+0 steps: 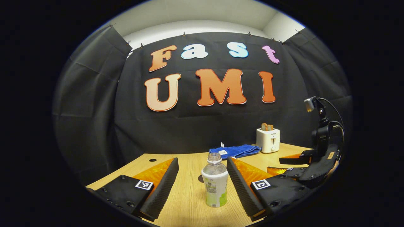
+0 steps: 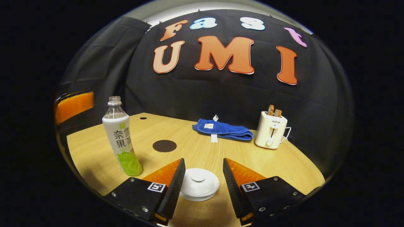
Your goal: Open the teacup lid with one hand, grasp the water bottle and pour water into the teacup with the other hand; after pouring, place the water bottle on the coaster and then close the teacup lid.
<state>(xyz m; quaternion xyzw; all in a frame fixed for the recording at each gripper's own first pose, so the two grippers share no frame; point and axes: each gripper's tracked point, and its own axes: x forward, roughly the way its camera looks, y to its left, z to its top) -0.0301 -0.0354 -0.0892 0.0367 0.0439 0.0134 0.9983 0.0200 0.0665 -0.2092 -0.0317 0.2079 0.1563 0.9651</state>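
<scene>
A clear water bottle (image 1: 214, 184) with a white and green label stands upright on the table. My left gripper (image 1: 202, 160) is open, and the bottle stands between its fingers without touching them. The same bottle (image 2: 121, 138) stands at the left of the right gripper view. The teacup's white lid (image 2: 198, 184) with its round knob sits low between the fingers of my open right gripper (image 2: 203, 160). A dark round coaster (image 2: 164, 146) lies flat behind the cup and to the right of the bottle. In the left gripper view, my right gripper (image 1: 284, 165) hovers at the far right.
A folded blue towel (image 2: 222, 130) lies at the back of the wooden table (image 2: 284, 160). Beside it, a white toaster (image 2: 271, 130) holds two slices of bread. Black cloth walls close in the table's far sides.
</scene>
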